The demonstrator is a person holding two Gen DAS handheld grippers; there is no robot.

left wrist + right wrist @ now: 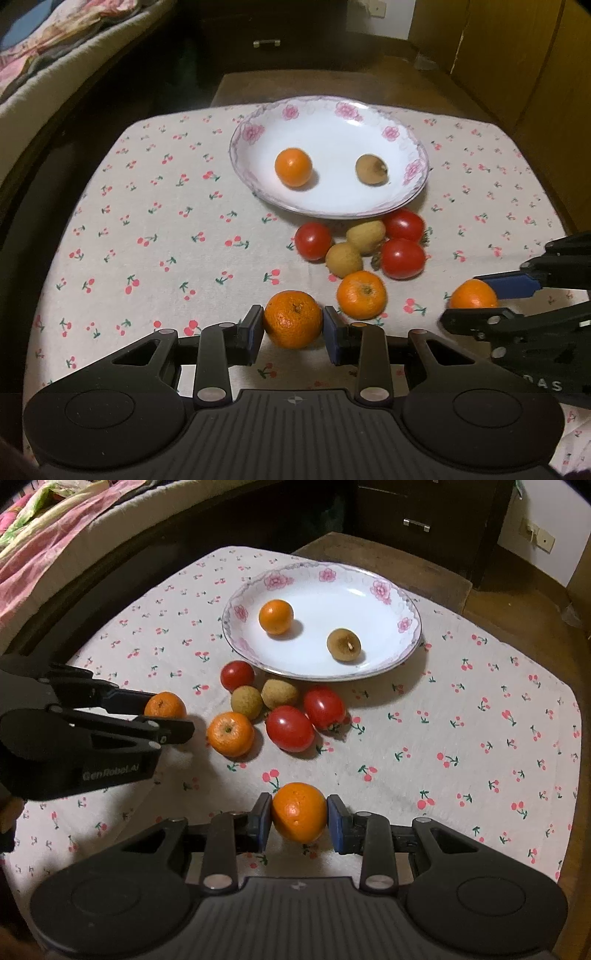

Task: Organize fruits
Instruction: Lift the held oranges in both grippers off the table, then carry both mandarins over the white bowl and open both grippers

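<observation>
Cherry-print cloth (155,206) covers the tabletop, where a floral plate (369,201) holds one mandarin (293,167) and a longan (371,168). Left gripper (293,334) clamps a dimpled mandarin (293,324); right gripper (299,821) clamps a smooth mandarin (299,811). Tomatoes (402,257), longans (343,259) and another mandarin (361,294) lie just beside the plate.

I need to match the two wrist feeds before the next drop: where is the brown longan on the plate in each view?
Left wrist: the brown longan lies on the right part of the plate, upper centre of the picture.
Right wrist: the same fruit lies low and right of centre on the plate, upper centre.
Shared landmark: the orange on the plate, left of it in both.
</observation>
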